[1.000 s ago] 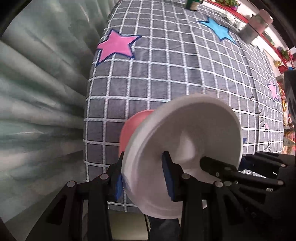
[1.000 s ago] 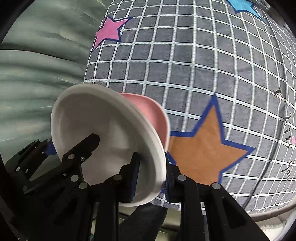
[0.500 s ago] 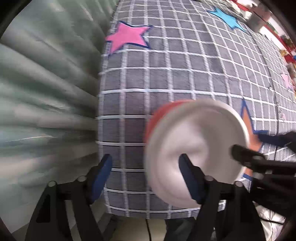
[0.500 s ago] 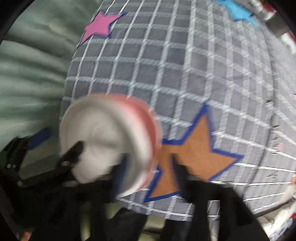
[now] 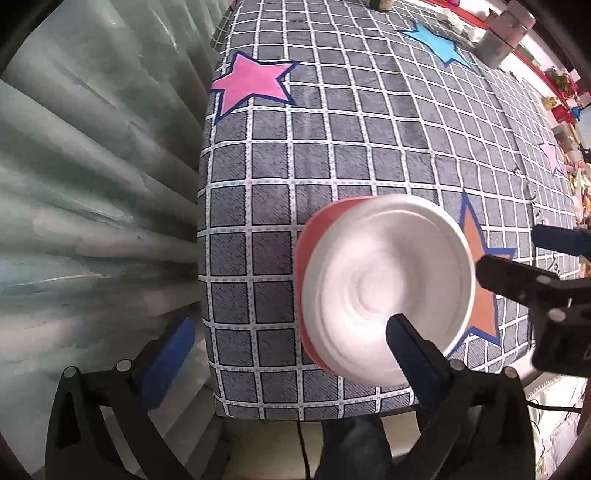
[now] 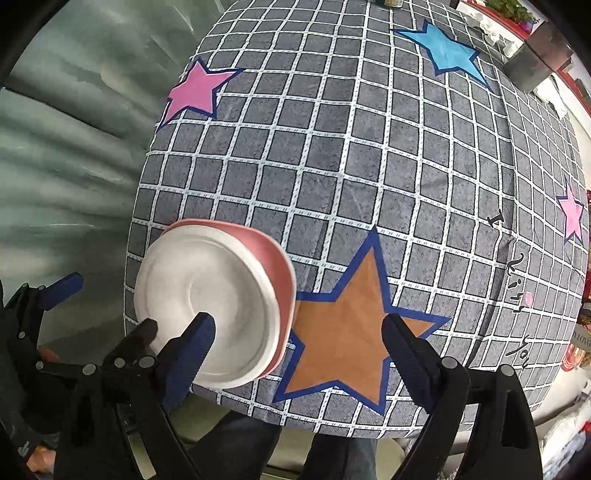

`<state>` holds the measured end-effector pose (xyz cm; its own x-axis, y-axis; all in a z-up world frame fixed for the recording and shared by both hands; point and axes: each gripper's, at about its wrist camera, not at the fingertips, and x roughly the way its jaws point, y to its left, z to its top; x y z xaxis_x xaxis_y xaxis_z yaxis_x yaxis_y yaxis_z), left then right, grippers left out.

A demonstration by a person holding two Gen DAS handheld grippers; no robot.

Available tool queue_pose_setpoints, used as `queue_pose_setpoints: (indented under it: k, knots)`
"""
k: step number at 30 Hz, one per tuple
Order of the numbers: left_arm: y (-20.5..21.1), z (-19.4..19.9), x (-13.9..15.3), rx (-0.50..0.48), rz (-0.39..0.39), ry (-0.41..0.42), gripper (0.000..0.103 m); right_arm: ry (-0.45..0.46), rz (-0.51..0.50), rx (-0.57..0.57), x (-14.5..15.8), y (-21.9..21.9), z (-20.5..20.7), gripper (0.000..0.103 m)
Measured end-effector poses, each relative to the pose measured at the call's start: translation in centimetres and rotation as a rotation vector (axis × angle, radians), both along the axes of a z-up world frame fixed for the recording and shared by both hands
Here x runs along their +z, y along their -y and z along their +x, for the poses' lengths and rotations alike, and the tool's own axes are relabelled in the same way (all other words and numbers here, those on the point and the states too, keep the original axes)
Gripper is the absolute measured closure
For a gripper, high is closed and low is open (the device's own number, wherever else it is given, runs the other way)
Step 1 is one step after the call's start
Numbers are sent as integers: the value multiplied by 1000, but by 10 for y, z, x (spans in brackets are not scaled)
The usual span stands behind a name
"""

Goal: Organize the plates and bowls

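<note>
A white plate (image 5: 388, 288) lies flat on top of a pink bowl (image 5: 306, 251), near the table's front left corner. The left gripper (image 5: 291, 354) hangs above the stack with its jaws opening wide. Its pads are clear of the plate, whose left rim lies below the gap. In the right wrist view the same white plate (image 6: 207, 310) and pink bowl (image 6: 282, 273) sit at the lower left. The right gripper (image 6: 299, 354) is above the plate's right rim, its jaws opening and touching nothing. Each view shows the other gripper's fingers (image 5: 517, 273) (image 6: 62, 286) beside the stack.
A grey checked tablecloth (image 6: 332, 166) with pink, blue and orange stars covers the table. A pale green curtain (image 5: 92, 184) hangs along the left edge. A metal tin (image 5: 506, 33) and small items stand at the far right. A person's legs (image 6: 240, 443) show below the front edge.
Both grippers were shut on the tilted white plate's rim and have let go and opened wide. The plate now lies flat on the pink bowl, and the grippers have lifted slightly.
</note>
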<state>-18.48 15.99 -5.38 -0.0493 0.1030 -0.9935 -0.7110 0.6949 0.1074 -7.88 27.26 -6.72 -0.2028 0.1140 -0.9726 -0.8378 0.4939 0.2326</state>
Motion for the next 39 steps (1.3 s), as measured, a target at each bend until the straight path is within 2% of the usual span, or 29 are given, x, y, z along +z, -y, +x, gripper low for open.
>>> queue_pose_setpoints:
  k: [7, 12, 16, 27, 31, 36, 39]
  knots:
    - [5, 1, 0, -45, 20, -14, 0, 3, 14, -8, 7, 3, -1, 10]
    - [4, -1, -3, -34, 32, -3, 0, 30, 17, 55, 4, 0, -5, 10]
    - [8, -2, -5, -42, 21, -18, 0, 28, 24, 33, 10, 6, -8, 10]
    - [15, -2, -1, -39, 31, 4, 0, 70, 20, 71, 13, 7, -11, 10]
    - [18, -1, 2, -67, 39, 3, 0, 69, 23, 85, 17, 6, -13, 10]
    - [15, -1, -2, -42, 34, 10, 0, 80, 21, 107, 14, 3, -15, 10]
    - [17, 0, 2, -75, 49, 3, 0, 75, 27, 113, 18, 9, -15, 10]
